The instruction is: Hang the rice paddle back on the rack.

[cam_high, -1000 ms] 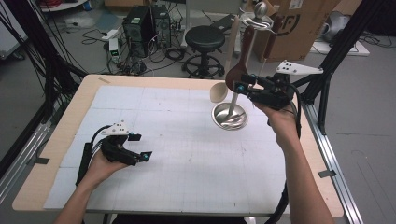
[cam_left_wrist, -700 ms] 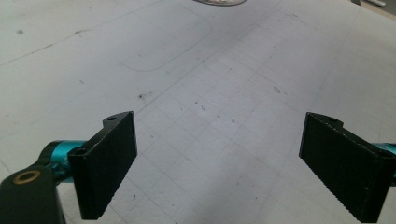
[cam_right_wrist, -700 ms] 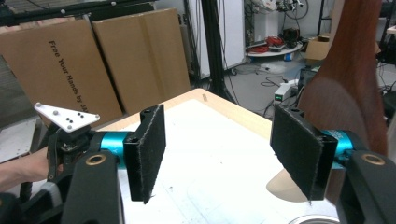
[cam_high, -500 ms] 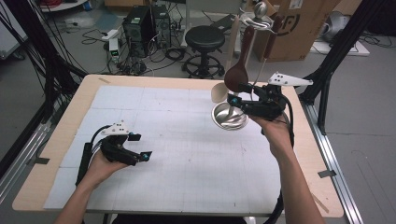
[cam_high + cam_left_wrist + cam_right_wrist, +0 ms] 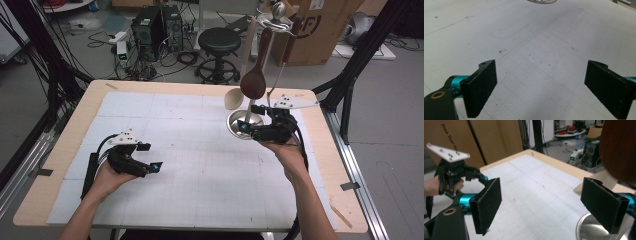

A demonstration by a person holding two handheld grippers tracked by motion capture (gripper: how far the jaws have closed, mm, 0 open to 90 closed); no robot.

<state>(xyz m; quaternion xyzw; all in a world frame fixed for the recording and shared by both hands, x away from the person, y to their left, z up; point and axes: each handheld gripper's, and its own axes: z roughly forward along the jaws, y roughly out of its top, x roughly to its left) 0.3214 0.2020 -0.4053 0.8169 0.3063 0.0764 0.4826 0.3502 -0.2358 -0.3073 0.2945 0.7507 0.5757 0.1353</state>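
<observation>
1. Right tongs (image 5: pixel 246 128) sat at the 4 o'clock side of the round polished steel stand base (image 5: pixel 239 121), jaws spread and just been opening, nothing between them.
2. Left tongs (image 5: pixel 156 165) rested at 8 o'clock on the worktop (image 5: pixel 200 165), jaws spread, empty, well apart from the stand.
3. Stand stood at 1 o'clock on the worktop. Three utensils hung from its top hook: a dark brown wooden spoon (image 5: pixel 254 82), a pale beige wooden spoon (image 5: pixel 234 98) just beside it at 8 o'clock, and a thin steel-shafted utensil with a dark handle (image 5: pixel 282 60) at 2 o'clock.
4. Handling, my read: spoons looked light and stiff, free to swing on the hook. Wood should give decent grip; the steel shaft was likely slippery. Best hold is mid-handle, then lift up off the hook.
5. Base dish looked empty; the right gripper view showed bare metal (image 5: pixel 589 230).
</observation>
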